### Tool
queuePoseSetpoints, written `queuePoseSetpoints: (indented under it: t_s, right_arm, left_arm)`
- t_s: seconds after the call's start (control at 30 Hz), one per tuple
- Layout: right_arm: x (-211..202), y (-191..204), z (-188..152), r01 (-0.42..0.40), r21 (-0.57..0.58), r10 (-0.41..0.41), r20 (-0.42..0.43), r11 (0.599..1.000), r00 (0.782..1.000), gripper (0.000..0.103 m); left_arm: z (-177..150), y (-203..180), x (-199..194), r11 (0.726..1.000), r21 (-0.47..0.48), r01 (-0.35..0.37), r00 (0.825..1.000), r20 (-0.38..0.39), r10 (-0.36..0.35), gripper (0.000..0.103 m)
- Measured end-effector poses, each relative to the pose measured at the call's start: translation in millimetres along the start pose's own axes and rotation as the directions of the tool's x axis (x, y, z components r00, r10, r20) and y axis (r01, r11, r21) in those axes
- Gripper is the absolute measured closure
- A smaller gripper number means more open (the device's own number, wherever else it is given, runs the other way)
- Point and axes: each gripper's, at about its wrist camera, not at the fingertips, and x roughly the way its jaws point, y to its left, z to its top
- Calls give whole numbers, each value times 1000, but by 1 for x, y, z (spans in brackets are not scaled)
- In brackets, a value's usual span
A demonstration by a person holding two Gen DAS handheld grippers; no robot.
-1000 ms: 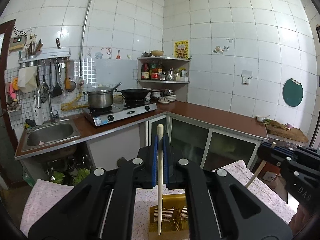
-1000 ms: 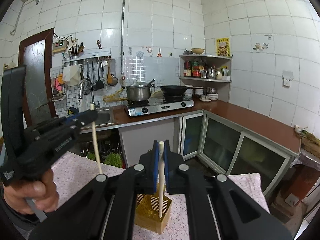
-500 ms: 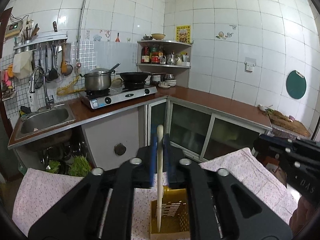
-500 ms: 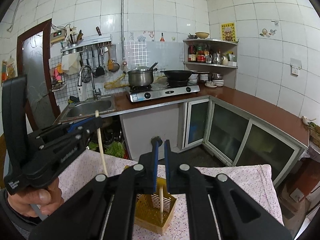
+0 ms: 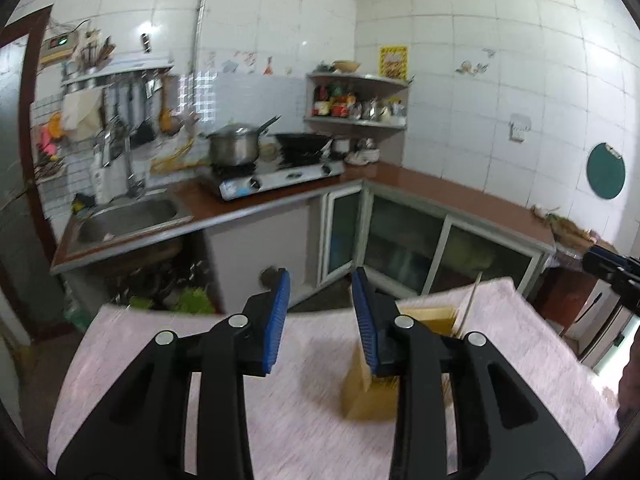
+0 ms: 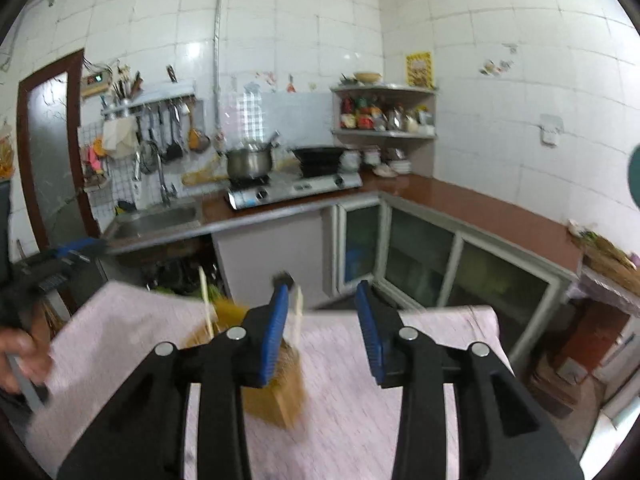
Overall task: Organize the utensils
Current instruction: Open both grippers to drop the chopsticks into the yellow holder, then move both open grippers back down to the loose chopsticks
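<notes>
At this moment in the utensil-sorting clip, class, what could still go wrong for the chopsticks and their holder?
1. The two pale wooden chopsticks lean loosely in the yellow slotted plastic holder; they might tip it or slide out.
2. The right tongs are opening with one chopstick right beside the left blue pad, so pulling away could snag it.
3. The left tongs, also opening and empty, sit close beside the holder and could knock it along the pink floral tablecloth.

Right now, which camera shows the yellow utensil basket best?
The right wrist view: the yellow basket shows its front wall, with two chopsticks standing in it, though blurred. In the left wrist view the left gripper's finger hides most of the basket.
</notes>
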Motion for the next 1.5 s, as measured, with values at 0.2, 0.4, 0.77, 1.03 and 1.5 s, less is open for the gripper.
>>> queuePoseSetpoints:
  t_s: [0.2, 0.4, 0.77, 1.03, 1.5]
  right_arm:
    - [-25, -43, -87, 46, 62, -37, -136, 997, 990, 63]
    - [-45, -54, -156, 69, 122, -41, -220, 990, 975, 61]
    - [-37, -50, -202, 69, 137, -26, -296, 988, 955, 61]
    - [-25, -35, -201, 43, 113, -5, -315, 993, 949, 61]
    - [15, -17, -215, 70, 84, -33, -379, 994, 925, 61]
  left_arm:
    - [-78, 41, -36, 997, -38, -63, 994, -94, 59, 70]
    - [-153, 50, -60, 994, -75, -84, 981, -179, 70, 69]
    - [-201, 55, -58, 989, -115, -93, 956, -289, 56, 69]
    - [-206, 46, -38, 990, -106, -94, 936, -348, 52, 68]
    - [-209, 12, 31, 979, -147, -144, 864, -501, 52, 68]
